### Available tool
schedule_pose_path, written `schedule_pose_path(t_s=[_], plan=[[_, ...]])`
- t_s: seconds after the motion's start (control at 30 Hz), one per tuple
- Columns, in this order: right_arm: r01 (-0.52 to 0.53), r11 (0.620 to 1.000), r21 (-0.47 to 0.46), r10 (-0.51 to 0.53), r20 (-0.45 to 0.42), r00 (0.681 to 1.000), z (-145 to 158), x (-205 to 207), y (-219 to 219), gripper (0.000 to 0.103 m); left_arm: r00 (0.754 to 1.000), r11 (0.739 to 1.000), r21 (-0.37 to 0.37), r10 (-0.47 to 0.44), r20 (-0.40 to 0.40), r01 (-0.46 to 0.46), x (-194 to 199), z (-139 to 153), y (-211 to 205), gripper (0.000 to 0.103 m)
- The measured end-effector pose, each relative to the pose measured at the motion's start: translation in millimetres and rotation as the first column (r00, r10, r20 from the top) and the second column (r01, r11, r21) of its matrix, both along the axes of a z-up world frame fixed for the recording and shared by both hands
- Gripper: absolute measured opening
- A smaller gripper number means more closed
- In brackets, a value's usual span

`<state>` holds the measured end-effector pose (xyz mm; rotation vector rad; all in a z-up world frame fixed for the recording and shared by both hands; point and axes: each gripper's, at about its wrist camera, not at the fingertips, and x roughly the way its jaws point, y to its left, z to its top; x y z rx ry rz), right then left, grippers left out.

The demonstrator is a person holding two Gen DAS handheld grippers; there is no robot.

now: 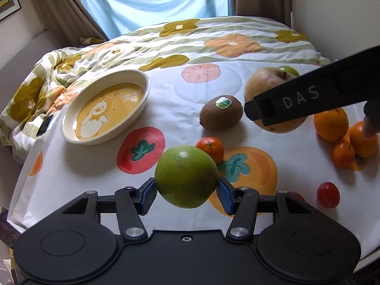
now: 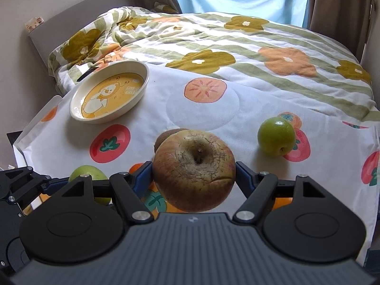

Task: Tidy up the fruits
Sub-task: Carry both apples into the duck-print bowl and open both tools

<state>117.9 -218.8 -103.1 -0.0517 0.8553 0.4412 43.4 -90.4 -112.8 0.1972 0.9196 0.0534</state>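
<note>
Green apple (image 1: 186,176) clamped in left hand-held gripper (image 1: 186,191), lifted above fruit-print cloth (image 1: 95,178) on bed; brown apple (image 2: 193,171) gripped by right hand-held gripper (image 2: 193,178), raised; dish (image 2: 110,92) seen empty at far left; kiwi (image 1: 220,112), oranges (image 1: 344,137) left on cloth

Green apple (image 1: 186,177) lifted clear; wrinkled brown apple (image 2: 193,169) raised, stem-side up
</note>
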Motion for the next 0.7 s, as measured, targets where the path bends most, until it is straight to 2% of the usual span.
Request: schedule_pose_path(t_s=[0.17, 0.37, 0.7], plan=[[-0.008, 1.0, 0.005, 0.008, 0.031, 0.999, 28, -8, 15, 0.088, 0.997, 0.998, 0.003, 0.064, 0.045, -0.065, -9, 31, 32, 0.059], [-0.012, 1.0, 0.018, 0.011, 0.072, 0.997, 55, -12, 43, 0.088, 0.99, 0.994, 0.032, 0.098, 0.102, -0.101, -8, 60, 77, 0.059], [0.029, 0.999, 0.031, -0.032, 0.092, 0.995, 71, 9, 105, 0.088, 0.988, 0.996, 0.066, 0.055, 0.142, -0.065, 29, 84, 152, 0.059]])
